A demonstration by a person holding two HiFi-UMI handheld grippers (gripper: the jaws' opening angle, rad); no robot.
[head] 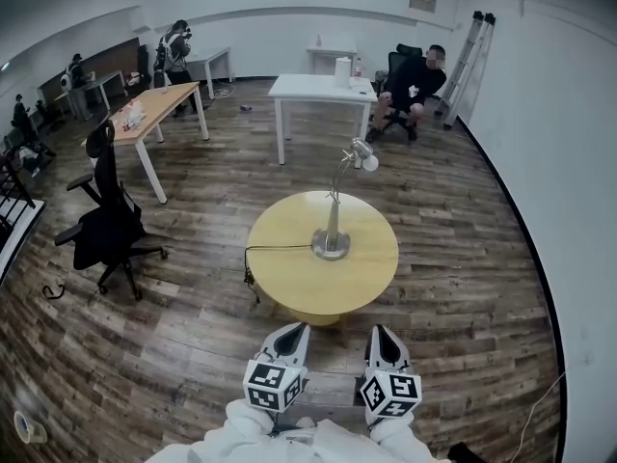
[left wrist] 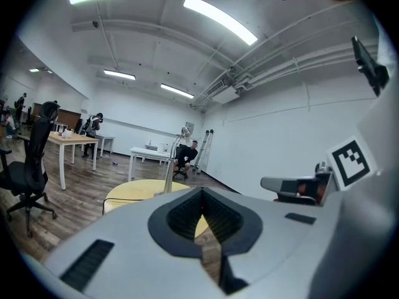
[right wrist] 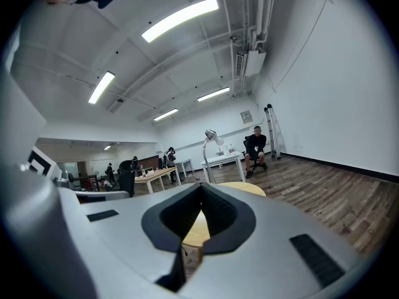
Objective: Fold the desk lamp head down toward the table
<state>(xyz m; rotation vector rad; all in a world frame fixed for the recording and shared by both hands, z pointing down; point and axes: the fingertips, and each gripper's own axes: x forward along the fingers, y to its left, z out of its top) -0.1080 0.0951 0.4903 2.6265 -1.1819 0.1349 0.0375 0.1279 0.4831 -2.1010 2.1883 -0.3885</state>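
Observation:
A silver desk lamp stands upright on a round yellow table, its base near the table's middle and its head raised on a thin bent neck toward the far side. Both grippers are short of the table's near edge, side by side and apart from the lamp. My left gripper is shut and empty, and so is my right gripper. In the left gripper view the lamp rises beyond the shut tips. In the right gripper view the lamp stands just above the shut tips.
A black cable hangs off the table's left edge. A black office chair stands at the left. Farther back are a white table, a wooden desk, a seated person and a ladder. A white wall runs along the right.

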